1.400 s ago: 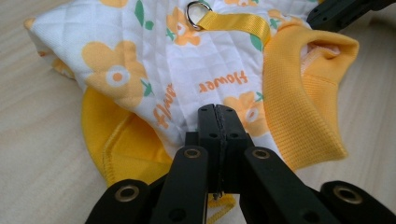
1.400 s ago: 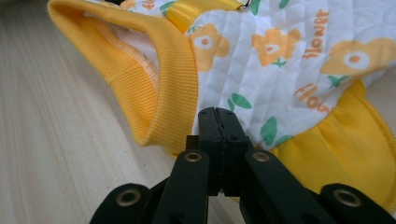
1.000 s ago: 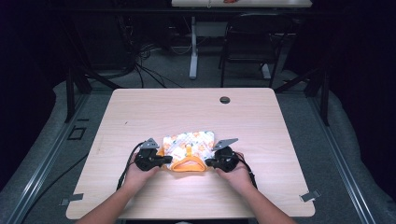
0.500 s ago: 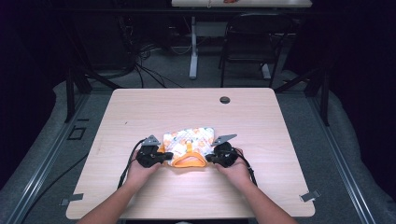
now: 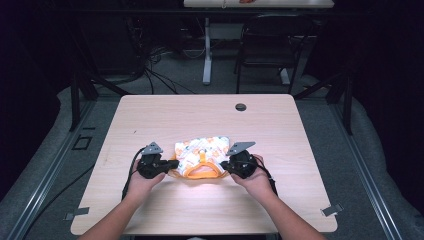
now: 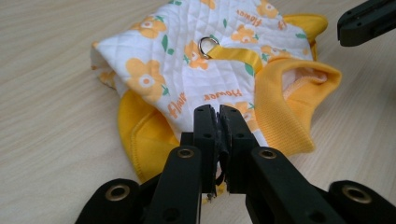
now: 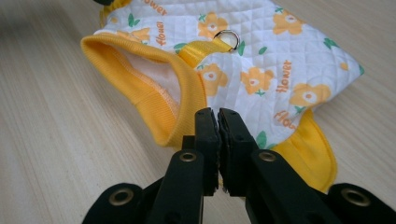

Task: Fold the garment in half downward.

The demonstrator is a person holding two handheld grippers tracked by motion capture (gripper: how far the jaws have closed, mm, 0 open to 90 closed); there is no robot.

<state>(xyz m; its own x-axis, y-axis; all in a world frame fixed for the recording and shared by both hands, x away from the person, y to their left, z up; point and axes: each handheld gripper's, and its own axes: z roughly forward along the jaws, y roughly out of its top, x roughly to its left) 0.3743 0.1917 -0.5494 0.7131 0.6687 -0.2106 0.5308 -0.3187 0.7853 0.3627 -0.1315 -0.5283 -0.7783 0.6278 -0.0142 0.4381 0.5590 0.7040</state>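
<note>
A small quilted white garment [image 5: 202, 149] printed with orange flowers lies flat on the wooden table [image 5: 200, 210]. It has a yellow ribbed collar [image 6: 285, 107], yellow trim and a metal ring [image 6: 208, 45] on a yellow strap. My left gripper [image 5: 175, 164] hovers at its left edge and my right gripper [image 5: 224, 165] at its right edge, tips pointing inward. Both pairs of jaws have just been opening. In the left gripper view the left gripper [image 6: 217, 114] shows a narrow slit with no cloth in it. The right gripper [image 7: 218, 114] looks the same above the collar [image 7: 154, 88].
A dark cable grommet [image 5: 240, 107] sits near the table's far edge. Beyond the table stand a chair [image 5: 265, 55], a desk leg [image 5: 206, 50] and loose cables on the grey floor. Bare wood surrounds the garment on all sides.
Both grippers have lifted slightly off the garment's front edge. The yellow collar, bunched between them before, now lies loose on the table.
</note>
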